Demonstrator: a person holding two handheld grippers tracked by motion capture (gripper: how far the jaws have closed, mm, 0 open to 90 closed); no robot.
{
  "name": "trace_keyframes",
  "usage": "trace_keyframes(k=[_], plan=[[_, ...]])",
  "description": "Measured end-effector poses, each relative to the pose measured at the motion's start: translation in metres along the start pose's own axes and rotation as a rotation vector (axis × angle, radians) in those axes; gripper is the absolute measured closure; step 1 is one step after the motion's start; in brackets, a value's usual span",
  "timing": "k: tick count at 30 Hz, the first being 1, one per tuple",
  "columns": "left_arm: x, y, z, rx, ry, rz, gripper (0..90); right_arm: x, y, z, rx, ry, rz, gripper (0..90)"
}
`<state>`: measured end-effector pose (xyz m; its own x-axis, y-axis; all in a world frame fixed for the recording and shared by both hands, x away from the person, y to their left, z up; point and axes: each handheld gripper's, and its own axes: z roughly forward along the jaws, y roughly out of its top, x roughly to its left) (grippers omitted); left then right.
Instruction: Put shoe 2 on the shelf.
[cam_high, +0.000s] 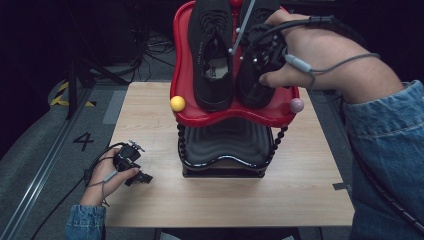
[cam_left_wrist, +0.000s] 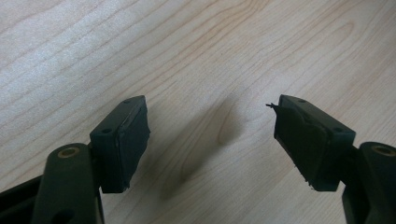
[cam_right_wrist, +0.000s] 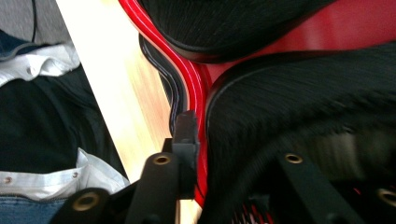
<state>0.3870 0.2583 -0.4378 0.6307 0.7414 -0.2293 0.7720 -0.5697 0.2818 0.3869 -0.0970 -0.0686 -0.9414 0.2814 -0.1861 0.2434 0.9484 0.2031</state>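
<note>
Pale wood-grain tabletop (cam_high: 150, 120) in a dark room, right tongs (cam_high: 260, 60) at the right black knit shoe (cam_high: 252, 92) on the glossy red top tray (cam_high: 182, 60), jaws apart, whether pressing unclear, left tongs (cam_left_wrist: 210, 135) parted over bare wood near the left edge, black ribbed lower tray (cam_high: 225, 145) beneath.

Left tongs (cam_high: 142, 176) gape wide (hand low); right tongs (cam_high: 260, 67) raised, jaws parted.

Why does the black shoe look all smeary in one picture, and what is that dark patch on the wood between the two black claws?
In the right gripper view the black shoe sits very close to the camera, so its knit looks streaked and soft. In the left gripper view the wooden table is sharp, and the dark patch is a shadow lying between the open jaws. The high view has a dark background.
</note>
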Motion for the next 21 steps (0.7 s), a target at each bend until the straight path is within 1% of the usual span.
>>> trace_keyframes(k=[2, 4, 5, 6, 7, 8, 9, 10, 11, 12, 13, 15, 16, 17, 18, 19, 21], plan=[[0.000, 0.001, 0.000, 0.000, 0.006, 0.003, 27.1, 0.001, -0.005, -0.011, -0.031, -0.009, 0.003, 67.6], [0.000, 0.001, -0.001, 0.001, 0.004, 0.001, 27.1, 0.003, -0.010, -0.021, -0.064, -0.010, 0.010, 66.3], [0.000, 0.001, -0.001, 0.004, 0.005, 0.000, 27.0, 0.004, -0.013, -0.026, -0.084, -0.008, 0.004, 65.8], [-0.001, 0.001, -0.002, 0.011, 0.007, -0.001, 26.8, 0.005, -0.017, -0.031, -0.096, -0.010, 0.009, 65.6], [-0.001, 0.001, -0.002, 0.011, 0.007, -0.001, 26.6, 0.005, -0.017, -0.031, -0.096, -0.010, 0.009, 65.6], [-0.001, 0.001, -0.002, 0.014, 0.009, 0.000, 26.6, 0.007, -0.021, -0.037, -0.111, -0.020, 0.004, 65.5], [-0.001, 0.000, -0.003, 0.018, 0.006, 0.000, 25.9, 0.009, -0.030, -0.047, -0.128, -0.037, 0.010, 64.9], [-0.001, 0.000, -0.003, 0.018, 0.015, 0.000, 25.9, 0.009, -0.033, -0.051, -0.132, -0.042, 0.016, 64.6], [-0.001, 0.000, -0.003, 0.018, 0.015, 0.000, 25.9, 0.009, -0.033, -0.051, -0.132, -0.042, 0.016, 64.6], [-0.001, -0.001, -0.004, 0.017, 0.009, -0.008, 25.9, 0.010, -0.038, -0.055, -0.140, -0.049, 0.017, 64.3], [0.000, -0.002, -0.005, 0.016, 0.012, -0.014, 25.9, 0.010, -0.050, -0.061, -0.165, -0.056, 0.022, 64.2], [0.000, -0.003, -0.005, 0.015, 0.016, -0.020, 25.9, 0.010, -0.060, -0.065, -0.178, -0.067, 0.035, 64.2], [0.000, -0.003, -0.006, 0.014, 0.023, -0.019, 25.9, 0.010, -0.060, -0.065, -0.178, -0.067, 0.035, 64.3], [0.000, -0.003, -0.007, 0.011, 0.025, -0.020, 26.0, 0.008, -0.074, -0.067, -0.188, -0.074, 0.053, 64.5], [0.000, -0.003, -0.007, 0.008, 0.025, -0.018, 26.0, 0.008, -0.078, -0.067, -0.191, -0.074, 0.067, 64.4], [0.000, -0.003, -0.007, 0.008, 0.025, -0.018, 26.0, 0.008, -0.078, -0.067, -0.191, -0.074, 0.067, 64.4], [0.000, -0.002, -0.007, 0.007, 0.026, -0.018, 26.0, 0.005, -0.091, -0.065, -0.186, -0.074, 0.092, 64.4]])
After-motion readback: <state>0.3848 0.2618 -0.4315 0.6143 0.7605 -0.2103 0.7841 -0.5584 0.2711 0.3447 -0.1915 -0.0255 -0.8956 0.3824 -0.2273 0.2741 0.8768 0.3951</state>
